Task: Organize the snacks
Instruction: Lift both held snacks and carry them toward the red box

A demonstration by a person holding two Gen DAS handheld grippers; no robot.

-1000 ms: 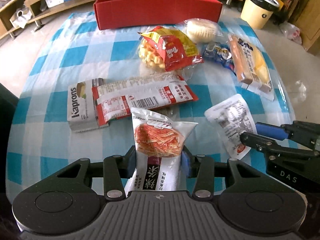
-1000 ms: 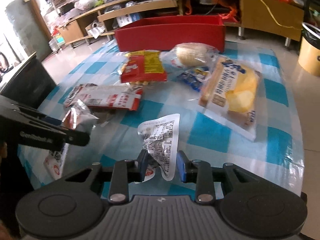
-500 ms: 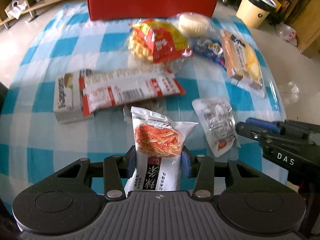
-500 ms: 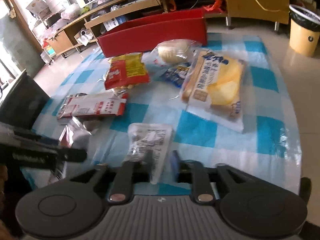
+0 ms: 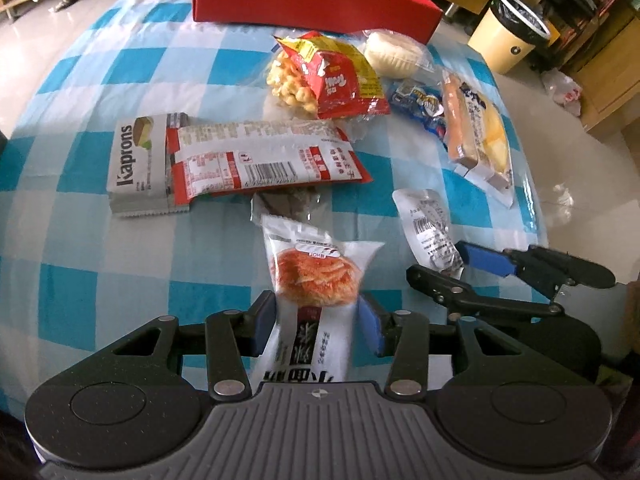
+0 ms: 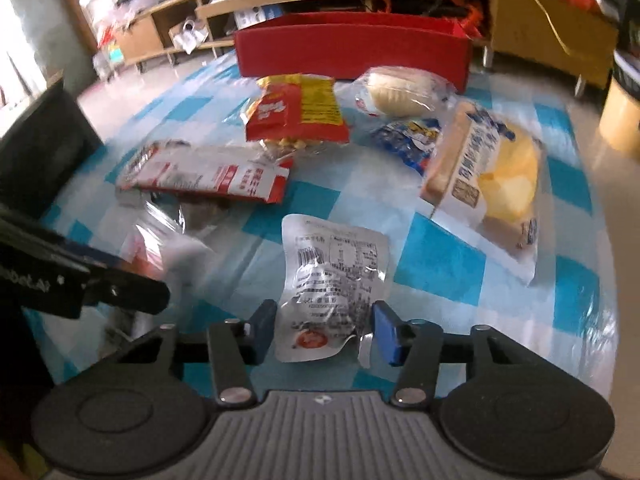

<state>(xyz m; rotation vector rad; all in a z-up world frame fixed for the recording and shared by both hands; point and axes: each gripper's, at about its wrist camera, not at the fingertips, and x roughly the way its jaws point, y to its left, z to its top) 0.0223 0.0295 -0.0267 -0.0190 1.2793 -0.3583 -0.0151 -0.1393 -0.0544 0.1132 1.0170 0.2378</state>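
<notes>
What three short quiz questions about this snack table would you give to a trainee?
1. True or false: the left gripper is shut on the white packet with the orange picture.
2. Which lies nearer the red box: the bun or the Kaprons pack?
3. The red-and-yellow bag lies: A) on the checked cloth; B) inside the red box; C) in a bin.
Key: 1 true; 2 the bun; 3 A.

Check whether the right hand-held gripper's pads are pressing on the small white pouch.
Apart. In the right wrist view the right hand-held gripper has just been opening; the small white pouch lies between the jaws with gaps beside both pads.
</notes>
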